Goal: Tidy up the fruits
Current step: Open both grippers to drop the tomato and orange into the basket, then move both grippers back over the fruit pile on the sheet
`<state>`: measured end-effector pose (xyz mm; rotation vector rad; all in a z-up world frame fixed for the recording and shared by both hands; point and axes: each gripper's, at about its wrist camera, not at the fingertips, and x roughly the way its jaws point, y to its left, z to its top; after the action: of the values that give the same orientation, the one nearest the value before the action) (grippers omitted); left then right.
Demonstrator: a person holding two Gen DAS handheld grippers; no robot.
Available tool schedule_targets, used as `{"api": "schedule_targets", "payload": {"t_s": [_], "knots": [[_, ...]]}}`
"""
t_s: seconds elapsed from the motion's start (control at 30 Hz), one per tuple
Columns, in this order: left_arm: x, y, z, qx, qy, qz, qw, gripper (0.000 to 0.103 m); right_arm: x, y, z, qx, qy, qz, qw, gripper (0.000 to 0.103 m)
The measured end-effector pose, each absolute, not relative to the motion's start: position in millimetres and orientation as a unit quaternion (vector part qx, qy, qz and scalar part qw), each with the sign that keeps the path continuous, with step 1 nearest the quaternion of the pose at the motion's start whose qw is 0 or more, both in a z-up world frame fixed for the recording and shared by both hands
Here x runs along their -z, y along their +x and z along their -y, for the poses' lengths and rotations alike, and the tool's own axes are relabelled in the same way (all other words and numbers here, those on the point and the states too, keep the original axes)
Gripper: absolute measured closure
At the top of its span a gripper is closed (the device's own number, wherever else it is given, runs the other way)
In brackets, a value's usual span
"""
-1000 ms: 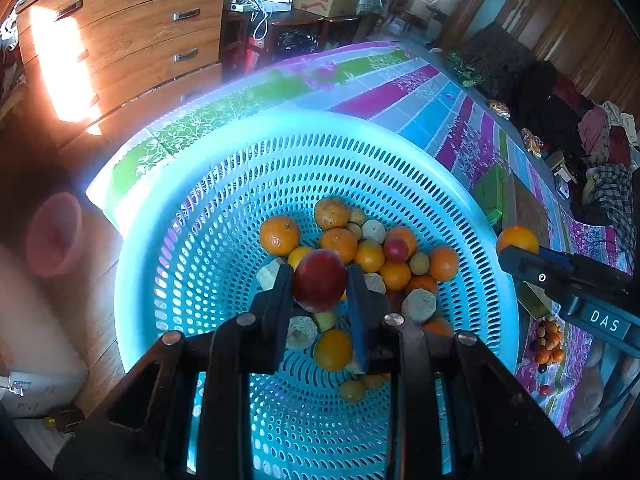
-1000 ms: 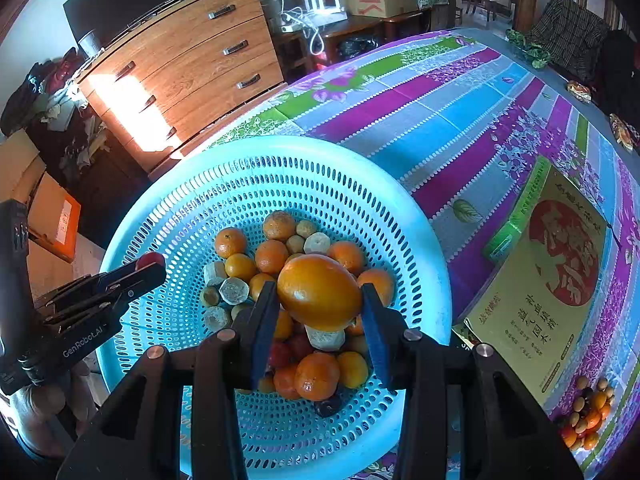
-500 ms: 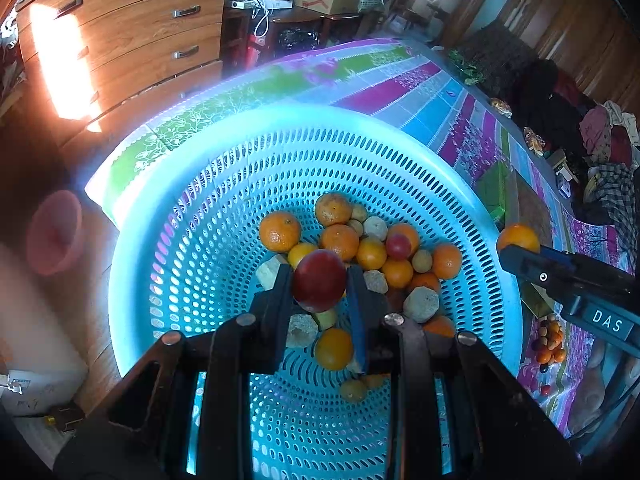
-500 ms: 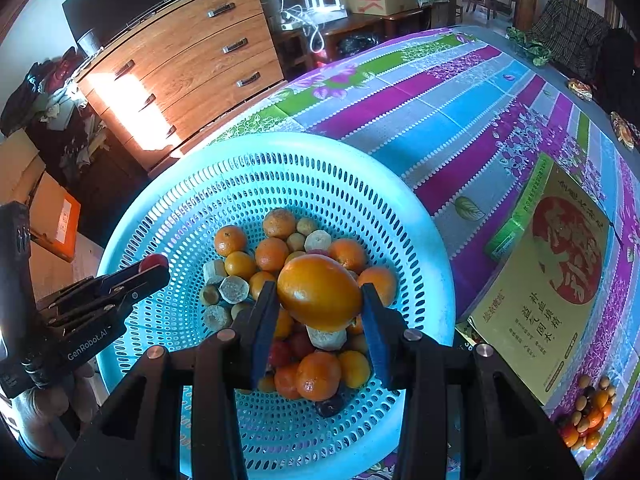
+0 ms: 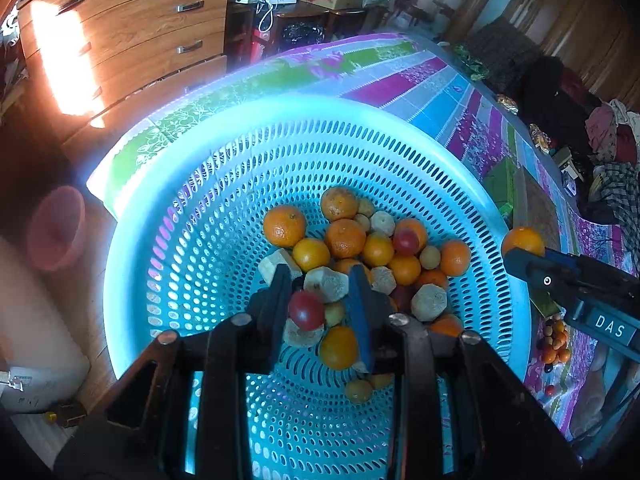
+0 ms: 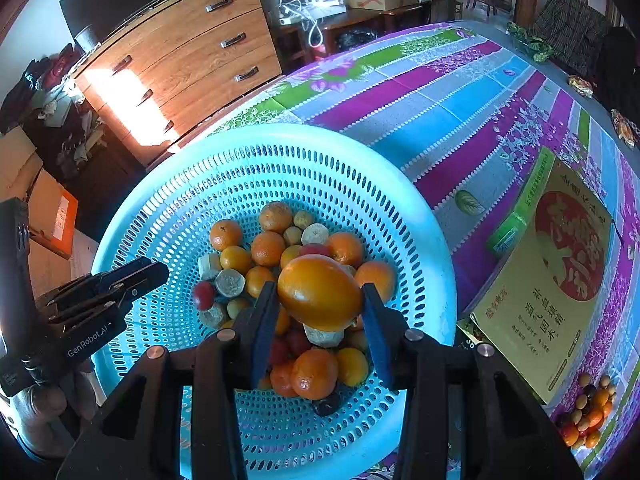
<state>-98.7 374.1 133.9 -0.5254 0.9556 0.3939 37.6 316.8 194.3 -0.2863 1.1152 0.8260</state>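
Note:
A turquoise perforated basket [image 5: 200,240] holds several oranges [image 5: 284,226], small red fruits and pale cut chunks. My left gripper [image 5: 319,280] hangs over the pile with its jaws opening. A small red fruit [image 5: 306,310] sits loose between the fingers, low against the pile, and the pads do not press on it. In the right wrist view this red fruit [image 6: 204,295] shows blurred below the left gripper [image 6: 148,272]. My right gripper [image 6: 320,292] is shut on a large orange-yellow fruit [image 6: 320,280] above the basket [image 6: 360,184].
A striped flowered tablecloth [image 6: 460,112] covers the table. A yellow-green printed box [image 6: 560,264] lies right of the basket, with a small heap of mixed fruit [image 6: 588,412] near it. Wooden drawers [image 6: 180,60] stand beyond the table edge; a pink bowl [image 5: 56,228] sits on the floor.
The left jaws have spread and the red fruit has slipped down from between the pads toward the pile. The right gripper and its orange-yellow fruit have not moved.

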Motion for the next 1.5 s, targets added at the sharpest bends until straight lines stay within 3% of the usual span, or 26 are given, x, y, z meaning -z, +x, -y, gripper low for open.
{"api": "schedule_targets", "payload": {"t_s": [0.07, 0.13, 0.23, 0.37, 0.63, 0.87, 0.97, 1.03, 1.3, 1.5], "knots": [[-133, -100, -374, -0.187, -0.249, -0.449, 0.837, 0.056, -194, 37, -317, -0.380, -0.133, -0.514, 0.758, 0.054], [-132, -100, -373, -0.188, -0.249, -0.450, 0.837, 0.053, -194, 36, -318, -0.382, -0.134, -0.511, 0.758, 0.041], [-129, -99, -374, -0.188, -0.254, -0.450, 0.835, 0.042, -197, 33, -318, -0.383, -0.136, -0.502, 0.763, 0.037], [-129, -100, -374, -0.190, -0.255, -0.449, 0.835, 0.041, -203, 33, -316, -0.382, -0.133, -0.492, 0.771, 0.025], [-133, -104, -366, -0.181, -0.252, -0.431, 0.847, 0.041, -226, 6, -294, -0.395, -0.129, -0.432, 0.801, 0.025], [-156, -117, -349, -0.168, -0.240, -0.372, 0.881, 0.041, -231, -53, -204, -0.372, -0.108, -0.359, 0.849, 0.025], [-168, -117, -335, -0.147, -0.242, -0.346, 0.895, 0.035, -222, -68, -155, -0.341, -0.095, -0.360, 0.863, 0.024], [-175, -118, -323, -0.133, -0.247, -0.323, 0.904, 0.022, -213, -76, -119, -0.317, -0.082, -0.372, 0.869, 0.024], [-197, -92, -255, -0.032, -0.245, -0.290, 0.925, 0.016, -191, -100, -14, -0.230, -0.061, -0.400, 0.885, 0.024], [-208, -64, -183, 0.057, -0.181, -0.309, 0.932, 0.016, -168, -110, 51, -0.184, -0.036, -0.427, 0.885, 0.024]]}}
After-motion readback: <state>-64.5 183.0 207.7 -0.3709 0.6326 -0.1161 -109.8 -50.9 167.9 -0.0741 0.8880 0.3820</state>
